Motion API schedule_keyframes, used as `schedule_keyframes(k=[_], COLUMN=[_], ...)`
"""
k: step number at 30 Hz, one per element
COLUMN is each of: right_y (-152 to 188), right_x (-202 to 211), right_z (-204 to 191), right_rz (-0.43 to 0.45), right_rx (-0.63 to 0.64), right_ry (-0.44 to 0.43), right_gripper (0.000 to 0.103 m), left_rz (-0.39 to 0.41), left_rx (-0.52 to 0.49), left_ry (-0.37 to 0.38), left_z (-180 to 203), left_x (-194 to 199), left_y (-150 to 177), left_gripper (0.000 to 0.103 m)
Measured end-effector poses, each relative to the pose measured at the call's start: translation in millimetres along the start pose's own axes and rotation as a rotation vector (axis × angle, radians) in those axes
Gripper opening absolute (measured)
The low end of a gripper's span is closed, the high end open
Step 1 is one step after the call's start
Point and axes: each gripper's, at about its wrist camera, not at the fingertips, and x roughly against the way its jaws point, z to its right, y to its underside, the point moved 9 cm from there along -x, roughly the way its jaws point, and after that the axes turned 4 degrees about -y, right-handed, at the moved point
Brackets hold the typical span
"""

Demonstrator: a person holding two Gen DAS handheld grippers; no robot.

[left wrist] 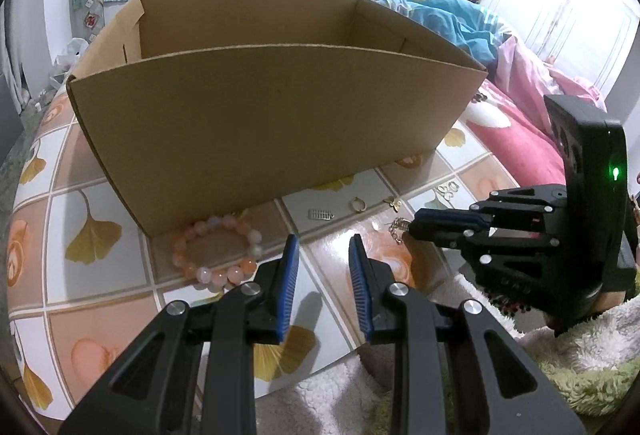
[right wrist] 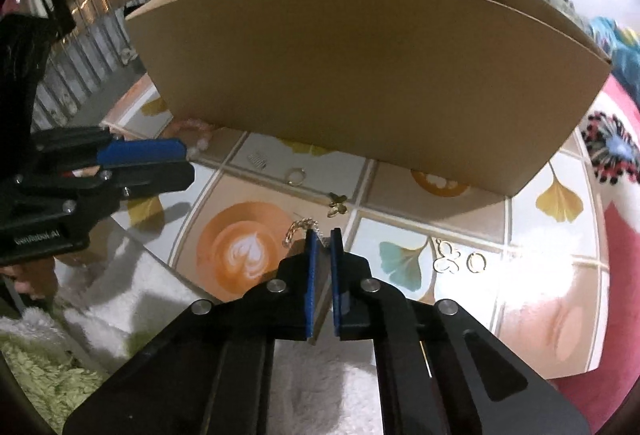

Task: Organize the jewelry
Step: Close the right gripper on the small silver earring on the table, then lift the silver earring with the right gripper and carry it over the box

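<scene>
One open cardboard box (left wrist: 256, 123) is seen standing on the tiled table (left wrist: 100, 191). One pink bead bracelet (left wrist: 216, 255) is laid against the box's near wall. Two pairs of tongs are seen: the left tongs (left wrist: 323, 267) are held slightly apart with nothing between them, beside the bracelet; the right tongs (right wrist: 323, 241) are pressed together on one gold chain (right wrist: 298, 229). Smaller pieces are scattered on the table: one silver charm (left wrist: 320, 214), one ring (right wrist: 296, 176), one butterfly piece (right wrist: 337, 205).
</scene>
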Motion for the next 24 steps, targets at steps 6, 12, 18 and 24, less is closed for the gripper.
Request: schedule_keyframes(k=[6, 12, 18, 24], right_y=[0, 1, 0, -2], right_x=[8, 5, -4, 0], right_z=[-1, -10, -9, -2], right_rz=[0.013, 0.009, -0.009, -0.005], right_rx=[0.034, 0.124, 0.166, 0.072], right_ry=[-0.009, 0.027, 0.019, -0.080], right_gripper=[0.007, 0.015, 0.006, 0.000], left_rz=[-0.005, -0.013, -0.014, -0.014], left_rx=[0.004, -0.004, -0.006, -0.008], left_ry=[0.000, -0.004, -0.006, -0.006], left_z=[-1, 0, 1, 1], left_x=[-3, -5, -5, -5], left_y=[0, 1, 1, 1], left_gripper=[0.025, 0.025, 0.025, 0.025])
